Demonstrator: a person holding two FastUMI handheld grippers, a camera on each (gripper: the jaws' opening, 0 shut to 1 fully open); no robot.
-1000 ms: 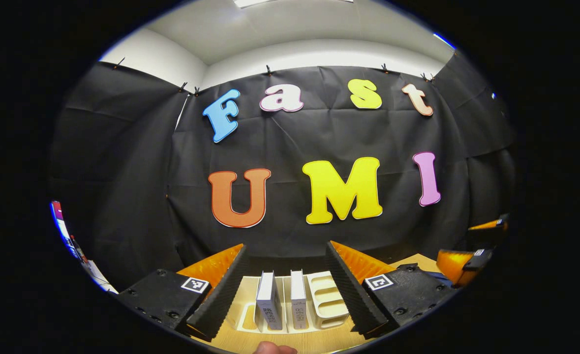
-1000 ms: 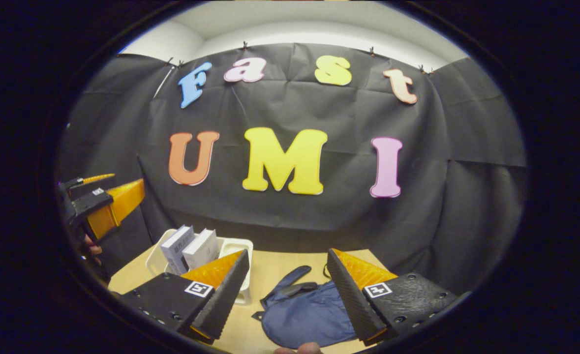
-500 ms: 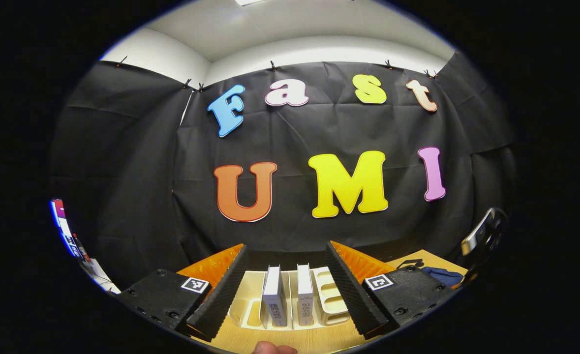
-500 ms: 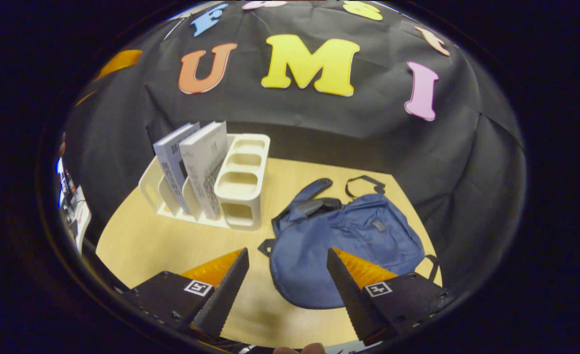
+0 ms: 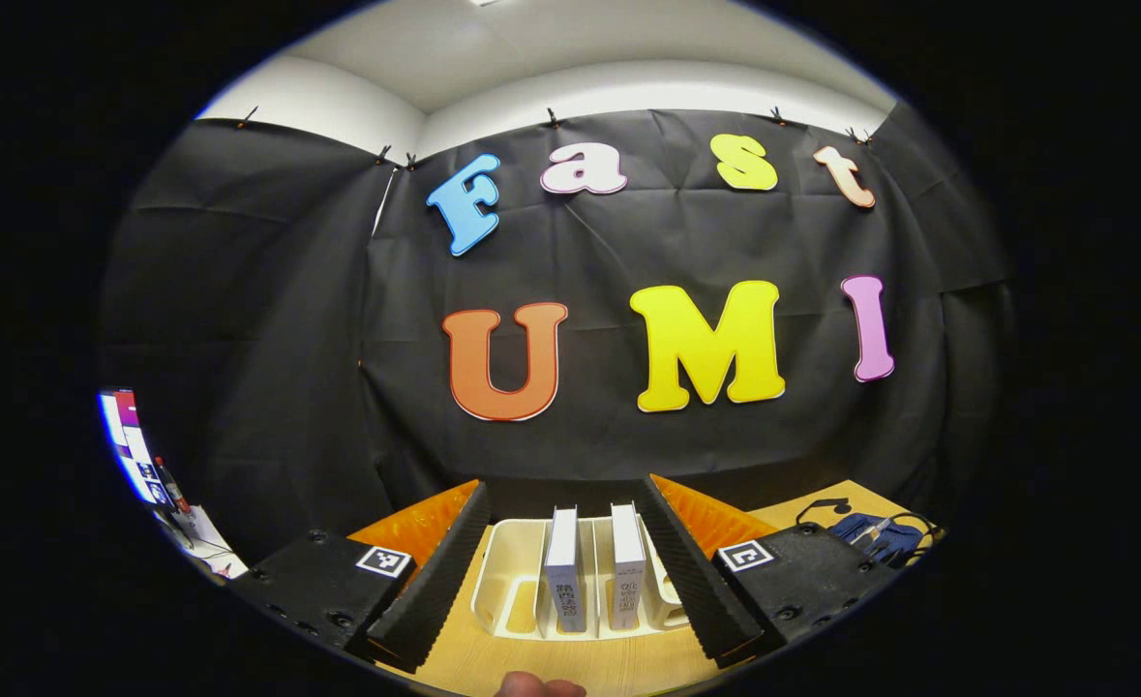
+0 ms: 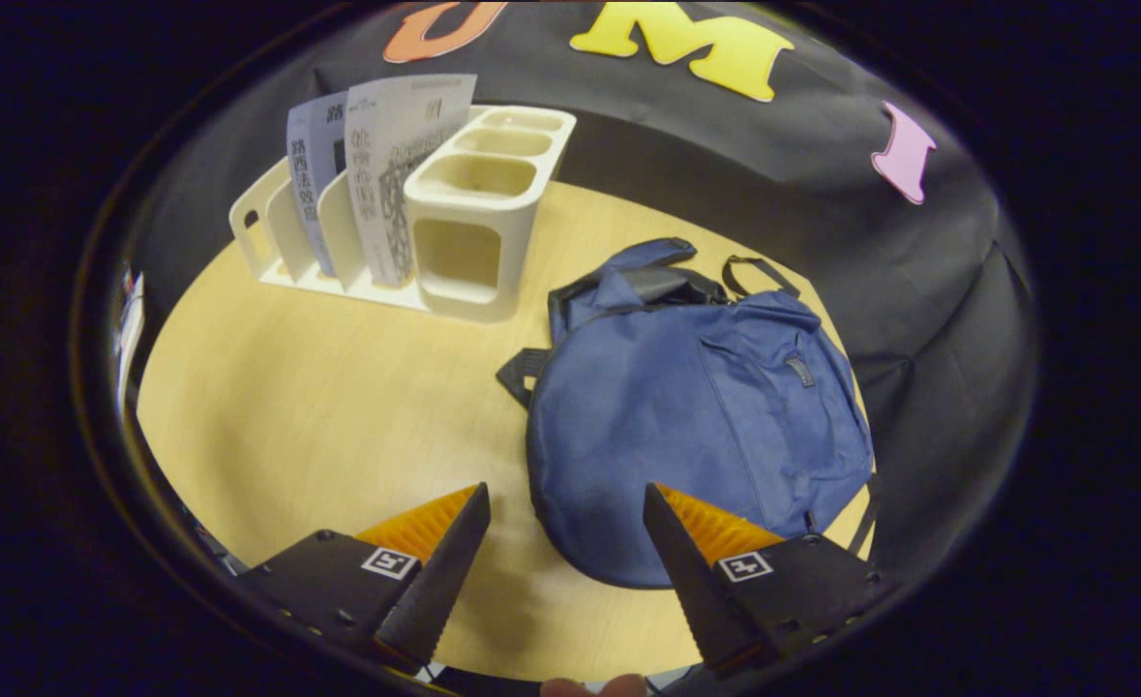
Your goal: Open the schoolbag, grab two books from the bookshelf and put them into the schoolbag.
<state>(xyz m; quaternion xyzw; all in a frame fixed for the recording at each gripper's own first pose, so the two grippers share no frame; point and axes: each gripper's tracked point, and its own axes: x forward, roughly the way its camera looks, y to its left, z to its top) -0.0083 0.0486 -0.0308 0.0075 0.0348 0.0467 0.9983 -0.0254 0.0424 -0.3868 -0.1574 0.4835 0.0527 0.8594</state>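
A blue schoolbag (image 6: pixel 696 426) lies flat and zipped on the wooden table (image 6: pixel 338 407), its straps toward the back wall. Left of it stands a cream bookshelf rack (image 6: pixel 464 223) with two upright books (image 6: pixel 376 174) in its slots. My right gripper (image 6: pixel 562 503) hangs open above the table, just in front of the bag's near edge. In the left gripper view, my left gripper (image 5: pixel 562 503) is open and faces the rack (image 5: pixel 512 590) head-on, with the two book spines (image 5: pixel 594 581) between its fingers but farther off. The bag (image 5: pixel 870 532) peeks in at the far right.
The black booth wall stands right behind the rack and bag. A screen and small items (image 5: pixel 144 465) sit off the table's left side. Bare tabletop stretches in front of the rack and left of the bag.
The right gripper has tilted downward and now looks at the table and bag from above. The left gripper has drifted slightly left, keeping the books in front of it.
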